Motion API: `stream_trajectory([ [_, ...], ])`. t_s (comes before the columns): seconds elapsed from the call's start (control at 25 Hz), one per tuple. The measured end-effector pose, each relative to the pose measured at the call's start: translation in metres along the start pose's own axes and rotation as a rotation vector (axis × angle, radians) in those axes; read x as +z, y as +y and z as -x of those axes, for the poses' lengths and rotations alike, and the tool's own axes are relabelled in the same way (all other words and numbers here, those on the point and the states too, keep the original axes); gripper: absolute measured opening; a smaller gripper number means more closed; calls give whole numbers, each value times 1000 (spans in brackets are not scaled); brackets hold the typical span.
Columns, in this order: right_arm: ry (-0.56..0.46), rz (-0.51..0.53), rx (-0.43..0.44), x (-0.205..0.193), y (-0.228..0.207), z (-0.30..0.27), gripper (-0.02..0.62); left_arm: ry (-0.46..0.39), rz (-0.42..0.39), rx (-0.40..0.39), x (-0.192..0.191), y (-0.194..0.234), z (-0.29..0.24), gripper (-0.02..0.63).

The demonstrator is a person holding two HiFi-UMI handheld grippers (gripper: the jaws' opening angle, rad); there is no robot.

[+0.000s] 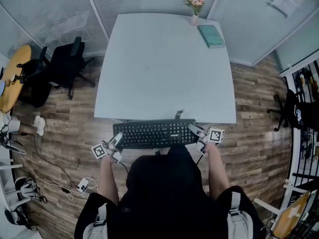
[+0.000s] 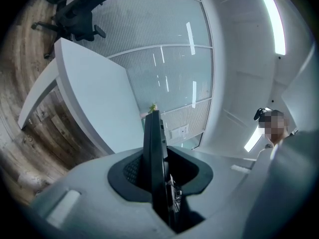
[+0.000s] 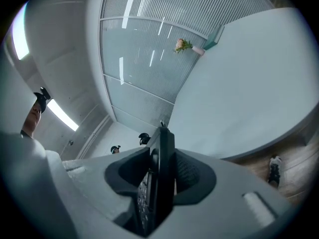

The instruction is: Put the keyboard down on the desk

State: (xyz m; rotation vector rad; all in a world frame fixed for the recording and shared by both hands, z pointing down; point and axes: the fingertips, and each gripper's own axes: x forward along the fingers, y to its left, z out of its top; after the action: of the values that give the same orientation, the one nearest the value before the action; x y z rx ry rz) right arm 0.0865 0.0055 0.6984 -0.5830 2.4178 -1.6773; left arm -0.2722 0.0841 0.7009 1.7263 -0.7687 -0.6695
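A black keyboard [image 1: 154, 133], clamped at either end by the left gripper [image 1: 118, 139] and the right gripper [image 1: 194, 129], hangs level just off the near edge of the white desk [image 1: 164, 68], with carrying it over, lowering and release apparently all left to do.

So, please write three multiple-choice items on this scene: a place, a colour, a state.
1. The teal book lies: A) by the far right corner of the white desk B) on the wooden floor C) on a chair.
2. The flowers in the small white vase are: A) blue B) pink C) black.
3. The black keyboard is: A) flat at mid-desk B) leaning on the vase C) clamped at its ends by the left tool and right tool.
A, the head view shows it there; B, the petals are pink; C, both tool views show jaws on its edge.
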Motion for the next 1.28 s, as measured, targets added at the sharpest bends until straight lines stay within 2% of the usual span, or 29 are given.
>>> stream_trajectory([
  [0.16,30,12,-10,17,-10,-2,130,-19,6,12,0,6,-13,98],
  [0.32,29,-25,-46,32,-28,-6,135,-11,16,23,10,14,-32,98],
  [0.48,28,-34,-42,51,-36,-9,137,-4,20,31,17,20,-53,98],
  [0.72,37,-63,-75,95,-64,3,141,5,25,62,21,27,-107,98],
  [1.04,71,-64,-77,155,-97,1,147,-11,12,110,29,35,-166,98],
  [1.16,95,-78,-58,169,-108,-7,150,-23,2,132,32,39,-177,98],
  [1.28,151,-65,-95,177,-124,-12,152,-24,-9,147,39,45,-183,98],
])
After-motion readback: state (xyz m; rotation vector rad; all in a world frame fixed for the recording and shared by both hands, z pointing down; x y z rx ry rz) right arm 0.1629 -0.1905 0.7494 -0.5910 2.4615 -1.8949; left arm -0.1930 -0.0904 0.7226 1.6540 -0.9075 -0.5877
